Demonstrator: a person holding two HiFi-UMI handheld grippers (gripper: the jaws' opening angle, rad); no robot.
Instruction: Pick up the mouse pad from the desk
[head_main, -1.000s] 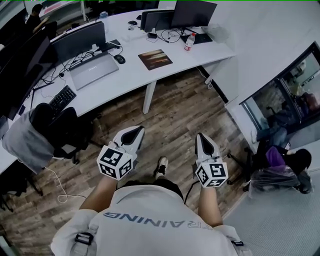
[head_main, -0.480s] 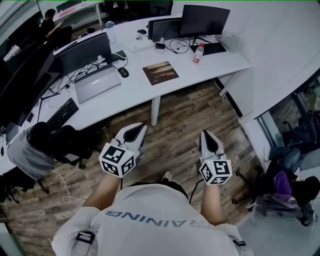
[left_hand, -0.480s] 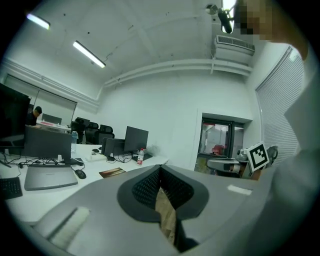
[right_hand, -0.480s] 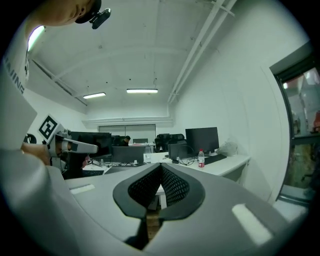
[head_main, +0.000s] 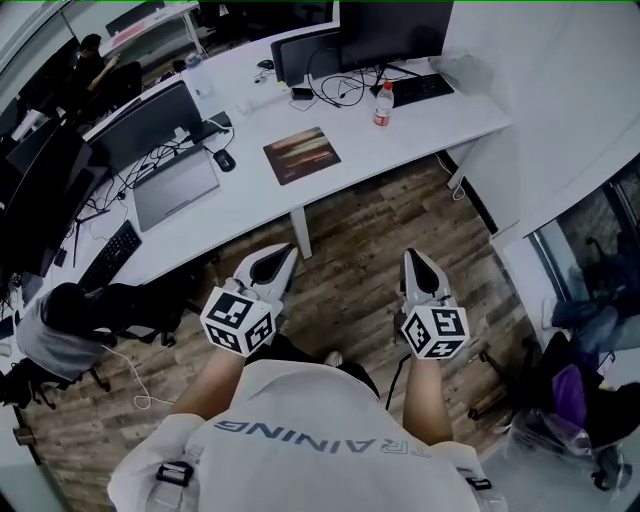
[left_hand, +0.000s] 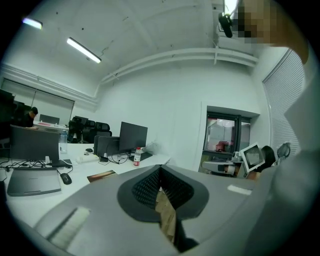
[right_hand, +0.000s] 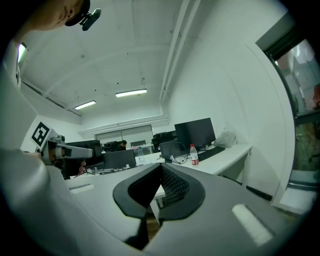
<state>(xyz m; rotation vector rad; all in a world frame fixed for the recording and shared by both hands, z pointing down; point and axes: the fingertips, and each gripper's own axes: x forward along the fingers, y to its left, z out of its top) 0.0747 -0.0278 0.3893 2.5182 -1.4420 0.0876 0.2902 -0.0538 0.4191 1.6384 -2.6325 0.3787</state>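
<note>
Mouse pad (head_main: 301, 155) lay flat on the white desk (head_main: 420, 125), well ahead of the left hand-held gripper (head_main: 282, 254) and right hand-held gripper (head_main: 411, 257), both closed on nothing and held over the wooden floor (head_main: 360, 235), apparently because no reach had begun.

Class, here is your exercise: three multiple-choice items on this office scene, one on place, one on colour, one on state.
1. The mouse pad lies: A on the floor; B on the white desk, between laptop and bottle; C on a chair.
2. The bottle's label is: A blue; B green; C red.
3. The right claw is: A shut, empty; B gripping the mouse pad; C wide open.
Answers: 1 B, it lies flat on the desk; 2 C, a red band shows; 3 A, its jaws meet on nothing.
</note>
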